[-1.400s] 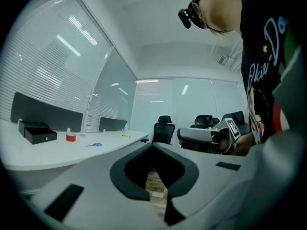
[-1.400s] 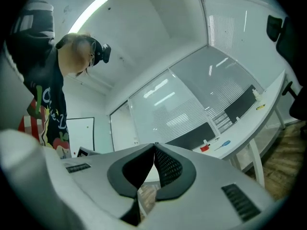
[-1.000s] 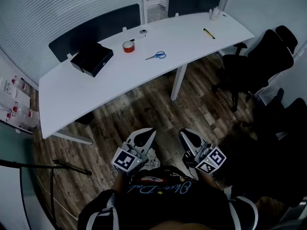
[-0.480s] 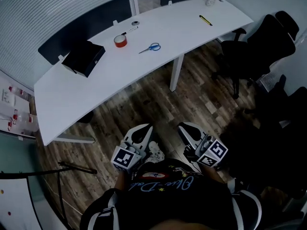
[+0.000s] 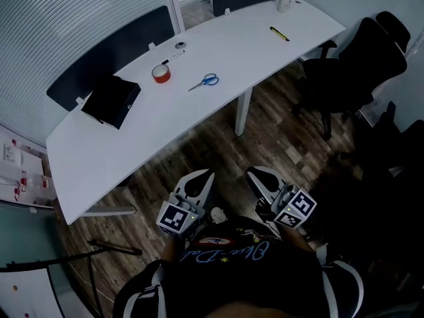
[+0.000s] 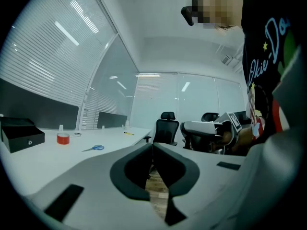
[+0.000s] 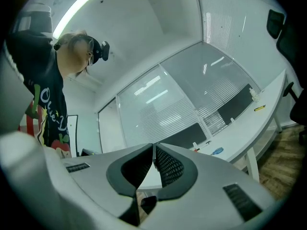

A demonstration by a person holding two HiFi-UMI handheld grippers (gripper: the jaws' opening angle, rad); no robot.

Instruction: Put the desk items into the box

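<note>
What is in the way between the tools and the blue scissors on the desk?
Nothing visible. Only bare wooden floor lies between the left tool, the right tool and the white desk where the scissors lie. Both tools are shut and empty.

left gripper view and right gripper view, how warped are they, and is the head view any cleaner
Left gripper view: heavy fisheye, black corners, blinds bowed, yet the red tape roll and blue scissors read clearly. Right gripper view: same warp, tilted, a ceiling light strip glares. Head view: milder curve, the white desk bright, floor and chairs dim.
</note>
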